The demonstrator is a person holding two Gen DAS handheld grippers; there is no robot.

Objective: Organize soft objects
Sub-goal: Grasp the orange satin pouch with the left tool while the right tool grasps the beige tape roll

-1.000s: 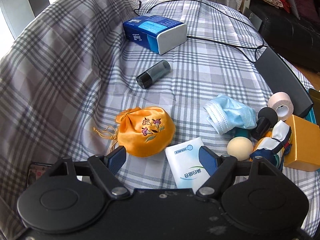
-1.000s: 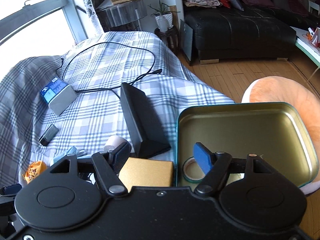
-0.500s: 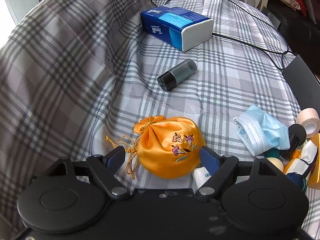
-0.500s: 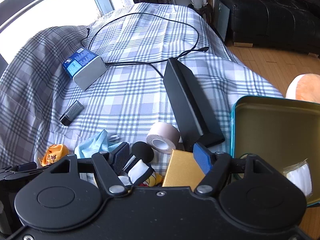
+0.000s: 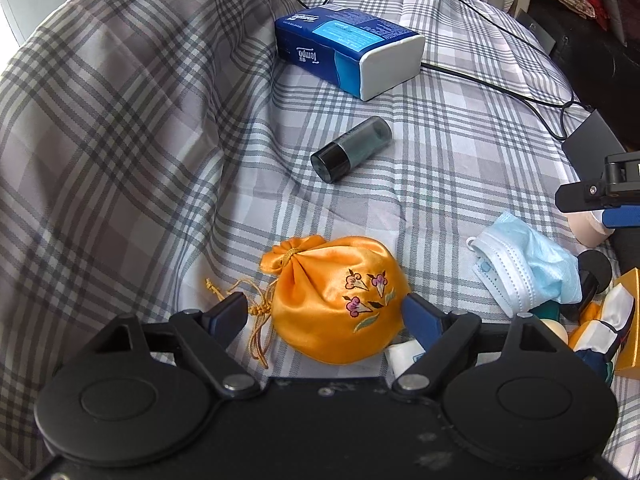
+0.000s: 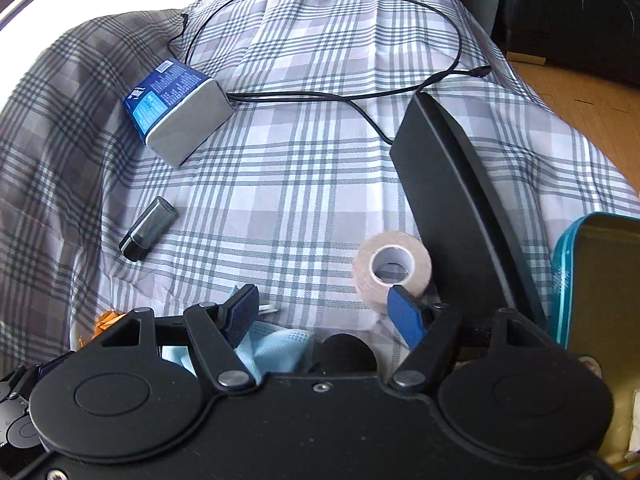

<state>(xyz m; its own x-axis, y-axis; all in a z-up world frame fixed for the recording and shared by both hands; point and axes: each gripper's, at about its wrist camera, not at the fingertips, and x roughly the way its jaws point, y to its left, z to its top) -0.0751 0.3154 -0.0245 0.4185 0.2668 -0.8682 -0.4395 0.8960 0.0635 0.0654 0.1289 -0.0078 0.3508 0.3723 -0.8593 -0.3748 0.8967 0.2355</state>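
Observation:
An orange satin drawstring pouch (image 5: 336, 300) with embroidered flowers lies on the plaid cloth. My left gripper (image 5: 324, 314) is open, its jaws either side of the pouch, not closed on it. A light blue face mask (image 5: 524, 264) lies to the right; it also shows in the right wrist view (image 6: 276, 346). My right gripper (image 6: 326, 314) is open and empty above the mask, close to a beige bandage roll (image 6: 392, 268). A small white tissue packet (image 5: 404, 356) is partly hidden under the left gripper. A blue tissue pack (image 5: 348, 50) lies further back.
A dark cylinder (image 5: 352, 154) lies mid-cloth. A black slab (image 6: 456, 208) and a cable (image 6: 320, 96) lie at the back right. An open teal-rimmed tin (image 6: 568, 280) stands at right. A black foam ball (image 6: 346, 352), a gold box (image 5: 630, 320) and small toys crowd the right.
My left gripper has moved left and forward so the orange pouch now sits between its jaws. My right gripper has swung left from the tin to over the mask and bandage roll.

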